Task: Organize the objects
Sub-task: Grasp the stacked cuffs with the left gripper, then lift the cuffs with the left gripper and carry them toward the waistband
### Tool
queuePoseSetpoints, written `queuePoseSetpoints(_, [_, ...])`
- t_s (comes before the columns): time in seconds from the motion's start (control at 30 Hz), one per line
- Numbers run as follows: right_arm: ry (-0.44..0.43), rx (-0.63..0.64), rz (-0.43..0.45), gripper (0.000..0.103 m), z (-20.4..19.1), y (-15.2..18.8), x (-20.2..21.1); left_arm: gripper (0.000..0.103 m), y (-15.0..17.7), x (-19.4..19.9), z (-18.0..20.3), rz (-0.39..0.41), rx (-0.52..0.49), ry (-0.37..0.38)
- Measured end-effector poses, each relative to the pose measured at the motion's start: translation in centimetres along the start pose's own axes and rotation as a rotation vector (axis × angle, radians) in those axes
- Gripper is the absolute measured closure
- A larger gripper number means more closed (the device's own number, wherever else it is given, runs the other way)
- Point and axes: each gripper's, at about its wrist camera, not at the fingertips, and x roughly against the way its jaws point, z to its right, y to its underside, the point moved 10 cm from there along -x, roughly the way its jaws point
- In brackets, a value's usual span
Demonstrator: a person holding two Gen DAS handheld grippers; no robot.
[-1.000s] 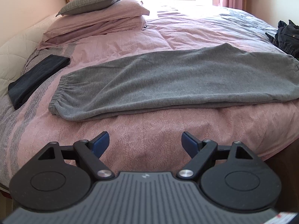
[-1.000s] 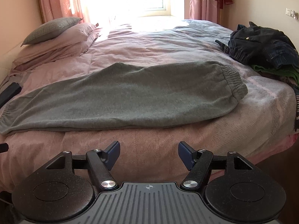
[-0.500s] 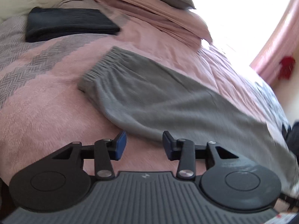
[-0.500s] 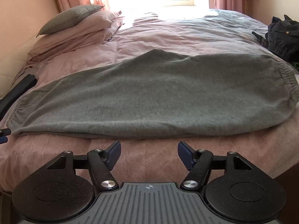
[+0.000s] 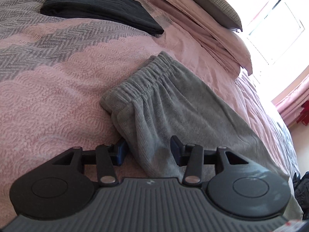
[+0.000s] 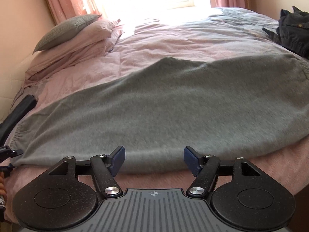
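Bed (image 6: 173,44) is filling both views, covered in a pink textured bedspread (image 5: 58,100) with grey herringbone bands toward the headboard side. Grey sweatpants (image 6: 164,106) are lying flat across the near half of the bed, running side to side; the elastic cuff (image 5: 143,77) is sitting at the pillow end. Stacked pink pillows (image 6: 77,40) are resting by the curtained window, a grey cushion (image 6: 63,29) lying on top of them. Dark jacket (image 6: 291,29) is heaped at the far right edge of the bed, well apart from the sweatpants. Folded black garment (image 5: 100,9) is lying on the herringbone band, near the pillows and apart from the cuff.

Left gripper (image 5: 148,150) is straddling the near edge of the sweatpants just below the cuff; its jaws are opening, fabric sitting between them, left pad beside the cloth edge, whether either is pressing cannot be told. Right gripper (image 6: 153,159) is hovering at the near hem of the sweatpants, jaws spread wide, gripping nothing.
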Motion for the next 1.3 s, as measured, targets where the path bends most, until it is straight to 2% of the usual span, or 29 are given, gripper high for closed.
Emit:
queuePoseSetpoints(0.03, [-0.005, 0.017, 0.001, 0.038, -0.7, -0.1, -0.3, 0.065, 0.0, 0.3, 0.4, 0.007, -0.018, 0.014])
queuePoseSetpoints(0.07, [-0.012, 0.042, 0.005, 0.038, -1.7, -0.2, -0.6, 0.080, -0.1, 0.9, 0.8, 0.026, -0.046, 0.036])
queuePoseSetpoints(0.1, [-0.021, 0.067, 0.011, 0.038, -2.5, -0.2, -0.9, 0.086, -0.2, 1.4, 1.1, 0.045, -0.066, 0.059])
queuePoseSetpoints(0.17, [-0.036, 0.109, 0.017, 0.038, -4.3, 0.0, -1.5, 0.084, -0.1, 1.5, 0.6, 0.037, -0.073, 0.056])
queuePoseSetpoints(0.2, [-0.052, 0.128, 0.011, 0.038, -5.2, 0.2, -1.9, 0.076, 0.2, 1.0, -0.1, 0.012, -0.058, 0.038])
queuePoseSetpoints(0.27, [-0.064, 0.149, -0.001, 0.038, -6.3, 0.8, -2.8, 0.075, 0.5, 0.3, -1.0, 0.002, 0.007, 0.057])
queuePoseSetpoints(0.37, [-0.044, 0.179, -0.006, 0.038, -6.9, 1.7, -4.0, 0.080, 0.2, 0.3, -0.5, 0.017, 0.015, 0.058])
queuePoseSetpoints(0.4, [-0.039, 0.180, -0.004, 0.038, -7.0, 1.9, -4.2, 0.089, -0.1, 0.4, -0.2, 0.032, 0.011, 0.058])
queuePoseSetpoints(0.5, [-0.046, 0.166, -0.001, 0.038, -6.7, 1.8, -4.2, 0.091, -0.7, 0.7, 0.9, 0.069, -0.042, 0.054])
queuePoseSetpoints(0.6, [-0.033, 0.112, 0.007, 0.038, -5.2, 1.5, -3.6, 0.092, -0.2, -0.2, 1.2, 0.044, -0.126, -0.030])
queuePoseSetpoints(0.67, [-0.010, 0.069, 0.018, 0.038, -3.6, 1.0, -2.8, 0.093, -0.4, 0.3, 2.1, 0.066, -0.174, -0.063])
queuePoseSetpoints(0.77, [0.032, 0.009, 0.050, 0.038, -0.4, 0.2, -1.1, 0.093, -1.3, 1.9, 5.4, 0.151, -0.343, -0.122])
queuePoseSetpoints(0.87, [0.091, -0.056, 0.085, 0.038, 3.5, -0.6, 0.9, 0.094, -2.0, 3.5, 10.4, 0.238, -0.544, -0.151])
queuePoseSetpoints(0.97, [0.148, -0.122, 0.118, 0.038, 7.3, -1.1, 3.0, 0.094, -1.5, 5.0, 16.6, 0.329, -0.738, -0.134])
queuePoseSetpoints(1.03, [0.178, -0.160, 0.143, 0.038, 9.6, -1.3, 4.4, 0.094, 0.0, 6.1, 21.3, 0.383, -0.866, -0.103])
queuePoseSetpoints(1.13, [0.213, -0.201, 0.174, 0.038, 12.5, -1.3, 6.3, 0.094, 4.2, 7.5, 28.5, 0.436, -1.021, 0.011])
queuePoseSetpoints(1.2, [0.228, -0.224, 0.189, 0.038, 14.1, -1.2, 7.2, 0.094, 8.5, 8.1, 32.6, 0.437, -1.123, 0.102])
queuePoseSetpoints(1.27, [0.238, -0.241, 0.201, 0.038, 15.2, -1.2, 7.9, 0.094, 14.0, 7.7, 35.9, 0.401, -1.225, 0.196])
queuePoseSetpoints(1.3, [0.243, -0.250, 0.205, 0.038, 15.8, -1.0, 8.1, 0.093, 17.0, 6.8, 36.9, 0.347, -1.266, 0.236])
